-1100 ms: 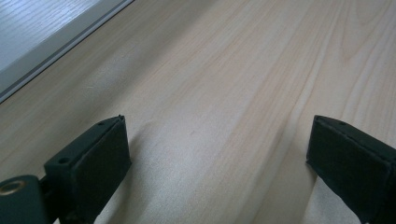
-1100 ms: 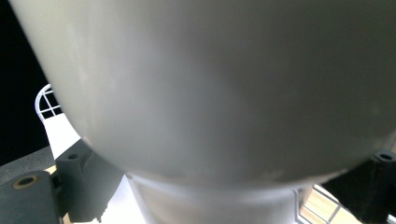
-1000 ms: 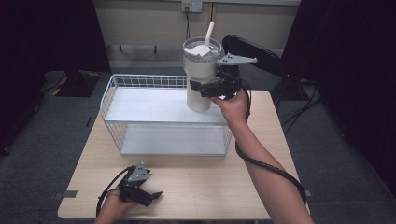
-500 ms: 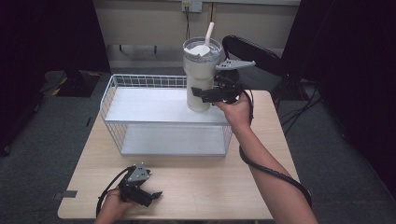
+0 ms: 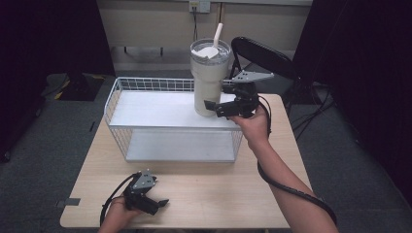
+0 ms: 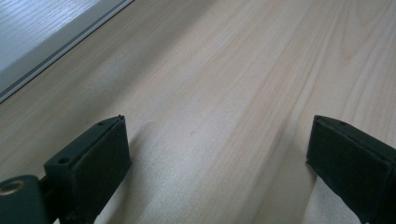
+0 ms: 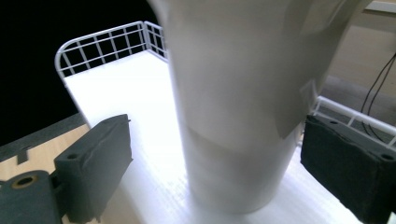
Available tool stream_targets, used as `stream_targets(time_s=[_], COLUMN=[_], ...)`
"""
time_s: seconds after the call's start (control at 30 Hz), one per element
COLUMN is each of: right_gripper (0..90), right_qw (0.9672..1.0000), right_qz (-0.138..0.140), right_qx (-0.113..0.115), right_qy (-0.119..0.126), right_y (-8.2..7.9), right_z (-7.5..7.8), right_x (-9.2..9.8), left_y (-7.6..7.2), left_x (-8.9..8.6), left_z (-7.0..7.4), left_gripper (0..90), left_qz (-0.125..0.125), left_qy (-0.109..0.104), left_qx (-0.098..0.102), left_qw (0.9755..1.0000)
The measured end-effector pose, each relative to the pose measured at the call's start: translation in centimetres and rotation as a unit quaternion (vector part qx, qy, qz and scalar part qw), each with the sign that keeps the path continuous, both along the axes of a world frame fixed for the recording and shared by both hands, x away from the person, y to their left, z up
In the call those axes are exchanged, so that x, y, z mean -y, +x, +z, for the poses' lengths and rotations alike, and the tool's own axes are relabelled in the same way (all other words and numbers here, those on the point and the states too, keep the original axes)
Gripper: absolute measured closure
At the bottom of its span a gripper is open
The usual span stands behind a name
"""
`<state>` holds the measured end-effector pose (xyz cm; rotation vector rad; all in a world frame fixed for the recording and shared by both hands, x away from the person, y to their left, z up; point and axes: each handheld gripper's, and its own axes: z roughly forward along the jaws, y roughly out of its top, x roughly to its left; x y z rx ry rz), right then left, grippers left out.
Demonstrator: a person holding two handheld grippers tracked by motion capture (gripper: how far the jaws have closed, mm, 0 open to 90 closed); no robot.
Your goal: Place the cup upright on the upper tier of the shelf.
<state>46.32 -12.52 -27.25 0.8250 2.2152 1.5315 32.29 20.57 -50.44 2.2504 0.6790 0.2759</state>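
White tumbler (image 5: pixel 208 80) stands between right claw's (image 5: pixel 219 106) spread jaws.

We see two black handheld grippers, each topped by a grey three-cornered plate. The right gripper (image 5: pixel 210 108) trails a thick black cable that loops under the bare forearm toward five o'clock. The left gripper (image 5: pixel 163 203) carries a black cable curling off toward seven o'clock. Up close, its jaws are blocky matt-black pads with small screw holes, and we spot a brass-coloured insert at the lower left corner.
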Motion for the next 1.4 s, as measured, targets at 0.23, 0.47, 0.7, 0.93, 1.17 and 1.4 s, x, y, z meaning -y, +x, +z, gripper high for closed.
stream_targets(time_s=[0.23, 0.47, 0.7, 0.93, 1.17, 1.4], right_gripper=[8.4, 8.5, 8.6, 9.1, 9.2, 9.3], right_qw=[0.9998, 0.9988, 0.9976, 0.9958, 0.9946, 0.9918], right_qz=[0.020, 0.048, 0.070, 0.091, 0.103, 0.127], right_qx=[0.005, 0.002, 0.001, -0.001, 0.002, -0.006], right_qy=[-0.001, 0.005, 0.005, 0.005, 0.009, 0.017], right_y=[-1.3, -2.9, -4.2, -5.3, -6.4, -7.9], right_z=[-0.4, -1.3, -1.7, -2.4, -3.0, -4.1], right_x=[0.3, 0.3, 0.1, 0.1, 0.2, 0.3], left_y=[0.0, 0.0, 0.0, 0.0, 0.0, 0.0], left_x=[0.0, 0.0, 0.0, 0.0, 0.0, 0.0], left_z=[0.0, 0.0, 0.0, 0.0, 0.0, 0.0], left_gripper=[5.3, 5.3, 5.3, 5.3, 5.3, 5.3], left_qz=[0.000, 0.000, 0.000, -0.001, -0.001, -0.001], left_qy=[0.000, 0.000, 0.000, 0.001, 0.001, 0.001], left_qx=[0.000, 0.000, 0.000, -0.001, -0.001, -0.001], left_qw=[1.0000, 1.0000, 1.0000, 1.0000, 1.0000, 1.0000])
